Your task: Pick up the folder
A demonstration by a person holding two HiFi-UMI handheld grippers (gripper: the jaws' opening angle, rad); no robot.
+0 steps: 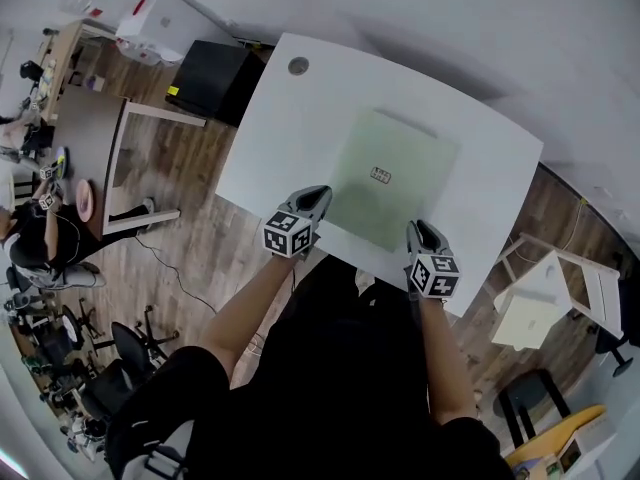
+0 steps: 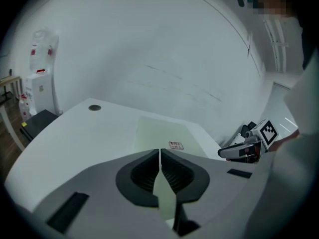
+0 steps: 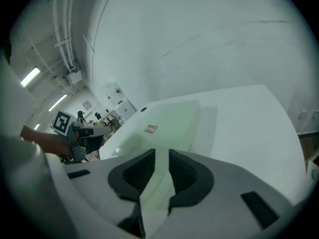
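Left gripper [image 1: 320,198] pressed together, right gripper [image 1: 419,231] slightly parted — both seemingly over folder [image 1: 395,183] on table [image 1: 280,128].

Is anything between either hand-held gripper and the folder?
Nothing visible does. The folder lies flat on the white table, and the left hand-held gripper and right hand-held gripper are right by its near edge.

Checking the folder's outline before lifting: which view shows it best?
The head view: nearly the whole pale green folder lies in sight from above. Both gripper views show it at a slant, its near edge hidden behind their jaws.
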